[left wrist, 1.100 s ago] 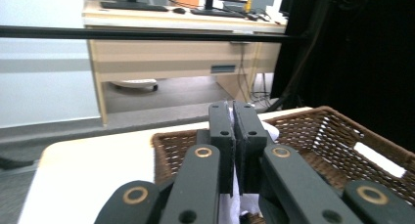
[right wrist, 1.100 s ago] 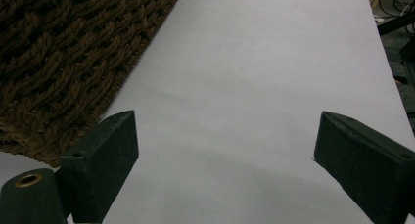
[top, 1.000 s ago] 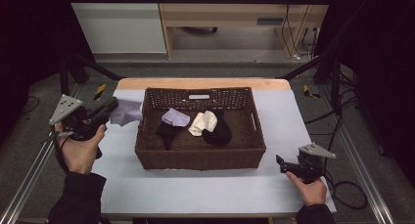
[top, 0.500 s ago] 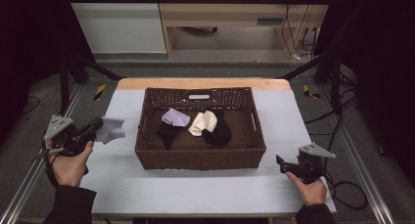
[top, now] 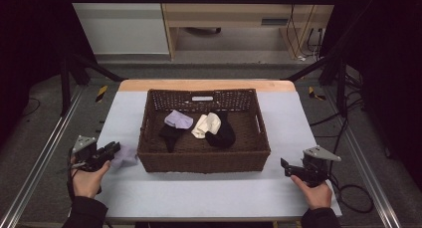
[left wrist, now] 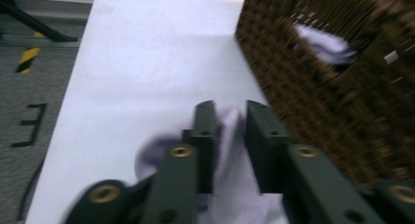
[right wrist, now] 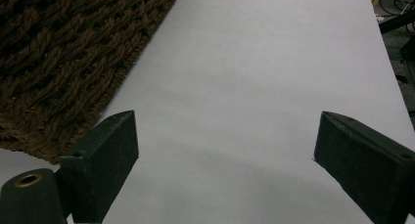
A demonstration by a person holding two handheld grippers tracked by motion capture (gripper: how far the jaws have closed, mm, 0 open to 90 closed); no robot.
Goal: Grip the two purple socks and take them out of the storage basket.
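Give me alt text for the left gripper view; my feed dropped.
The left gripper is shut on a pale lavender sock, which bunches between its two black jaws above the white table. The brown wicker basket stands close on the right, with another pale lavender sock visible inside.

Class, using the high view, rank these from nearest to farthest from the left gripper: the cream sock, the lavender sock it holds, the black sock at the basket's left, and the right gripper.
1. lavender sock, in the left gripper, outside the basket's left wall.
2. black sock, basket's left part.
3. cream sock, basket's middle.
4. right gripper, table's right side.
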